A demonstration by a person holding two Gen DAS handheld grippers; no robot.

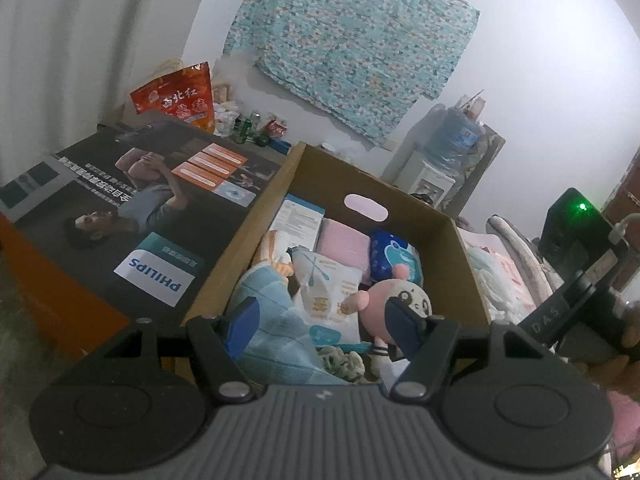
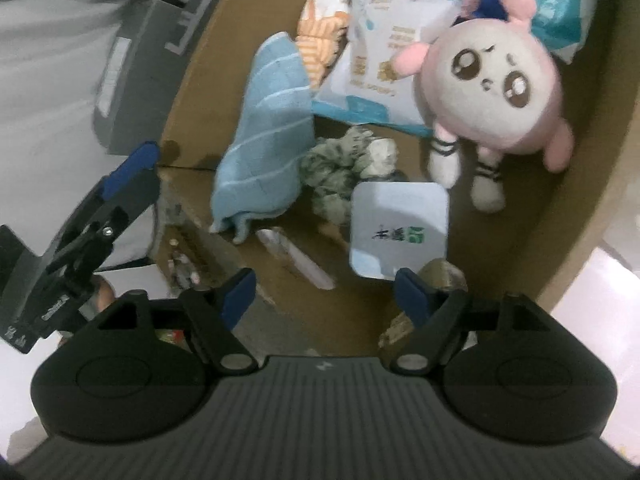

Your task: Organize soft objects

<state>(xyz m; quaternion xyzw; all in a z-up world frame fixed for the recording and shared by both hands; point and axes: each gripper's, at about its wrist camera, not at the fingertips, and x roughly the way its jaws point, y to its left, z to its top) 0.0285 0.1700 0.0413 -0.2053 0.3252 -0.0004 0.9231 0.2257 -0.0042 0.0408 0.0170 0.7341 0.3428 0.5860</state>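
An open cardboard box [image 1: 466,252] holds soft things. A pink plush doll [image 2: 492,88] with a white face lies at its right side; it also shows in the left wrist view [image 1: 394,300]. A light blue striped towel [image 2: 268,132] lies at the left, a grey-green crumpled cloth [image 2: 340,168] in the middle, an orange striped cloth [image 2: 320,36] behind. My left gripper [image 1: 322,320] is open and empty above the box's near edge. My right gripper [image 2: 324,294] is open and empty over the box floor, near a white square pack [image 2: 396,228].
The box [image 2: 580,184] also holds a printed white pouch [image 1: 328,292], a blue wipes pack [image 1: 394,254], a pink pack [image 1: 342,240] and a white carton [image 1: 298,216]. A dark Philips box [image 1: 132,216] lies left of it. A water dispenser [image 1: 444,160] stands behind.
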